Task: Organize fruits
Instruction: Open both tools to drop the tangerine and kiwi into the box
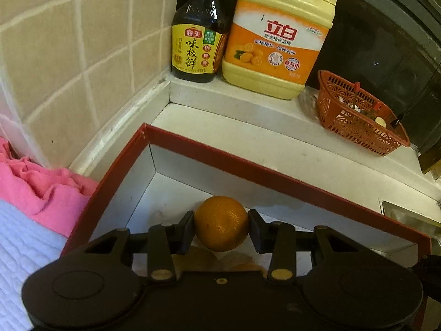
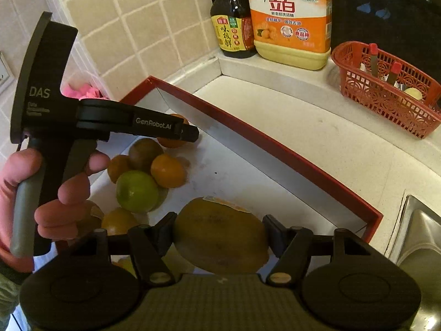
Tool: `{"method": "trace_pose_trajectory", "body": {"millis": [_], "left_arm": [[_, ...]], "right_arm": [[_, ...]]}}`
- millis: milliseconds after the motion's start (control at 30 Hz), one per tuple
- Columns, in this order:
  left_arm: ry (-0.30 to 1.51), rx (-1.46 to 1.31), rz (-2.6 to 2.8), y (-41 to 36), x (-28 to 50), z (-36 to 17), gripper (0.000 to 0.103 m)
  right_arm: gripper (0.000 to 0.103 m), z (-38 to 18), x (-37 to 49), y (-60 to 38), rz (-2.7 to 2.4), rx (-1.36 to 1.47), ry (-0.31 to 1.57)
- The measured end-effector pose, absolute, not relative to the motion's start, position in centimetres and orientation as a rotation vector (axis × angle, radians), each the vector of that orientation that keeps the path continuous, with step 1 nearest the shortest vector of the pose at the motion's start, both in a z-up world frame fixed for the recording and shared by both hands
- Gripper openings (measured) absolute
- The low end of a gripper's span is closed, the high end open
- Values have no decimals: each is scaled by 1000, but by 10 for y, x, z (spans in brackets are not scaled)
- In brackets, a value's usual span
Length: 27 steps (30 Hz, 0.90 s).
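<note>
In the left wrist view my left gripper (image 1: 221, 224) is shut on a small orange (image 1: 220, 215), held above the far corner of a red-rimmed white box (image 1: 248, 169). In the right wrist view my right gripper (image 2: 220, 230) is shut on a brown oval fruit (image 2: 220, 242) with a sticker, over the same box (image 2: 275, 142). On the box floor lie several fruits: oranges (image 2: 167, 170), a green citrus (image 2: 137, 191) and a brown fruit (image 2: 144, 150). The left gripper (image 2: 190, 133) also shows from the side at the left, carried by a hand (image 2: 63, 193), with its orange (image 2: 172, 144) partly hidden behind the fingers.
A soy sauce bottle (image 1: 197, 38) and a yellow detergent jug (image 1: 278, 35) stand in the tiled corner. A red plastic basket (image 1: 358, 115) with small items sits to the right. A pink cloth (image 1: 46, 190) and a white towel (image 1: 19, 248) lie left of the box. A steel sink (image 2: 419, 237) borders the right.
</note>
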State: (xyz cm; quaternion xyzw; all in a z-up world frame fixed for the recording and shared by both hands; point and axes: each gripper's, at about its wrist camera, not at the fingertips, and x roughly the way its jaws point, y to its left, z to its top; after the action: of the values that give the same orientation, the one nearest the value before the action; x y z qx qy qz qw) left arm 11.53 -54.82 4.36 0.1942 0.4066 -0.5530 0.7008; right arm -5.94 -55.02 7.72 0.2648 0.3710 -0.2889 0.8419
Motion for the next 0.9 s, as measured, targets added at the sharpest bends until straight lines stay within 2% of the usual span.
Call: {"method": "trace_pose_trajectory", "body": {"millis": [500, 567, 600, 633, 900], "left_arm": [[907, 425, -1225, -549, 117, 42, 50], [911, 416, -1225, -547, 118, 43, 63], [911, 405, -1224, -546, 119, 45, 75], [906, 395, -1225, -544, 120, 47, 77], [872, 376, -1203, -525, 122, 68, 77]], "right_arm": [[69, 70, -55, -549, -612, 555, 813], [69, 71, -55, -549, -609, 564, 813], [69, 72, -55, -550, -604, 569, 812], [70, 73, -57, -550, -604, 574, 804], [75, 96, -75, -546, -642, 577, 733]]}}
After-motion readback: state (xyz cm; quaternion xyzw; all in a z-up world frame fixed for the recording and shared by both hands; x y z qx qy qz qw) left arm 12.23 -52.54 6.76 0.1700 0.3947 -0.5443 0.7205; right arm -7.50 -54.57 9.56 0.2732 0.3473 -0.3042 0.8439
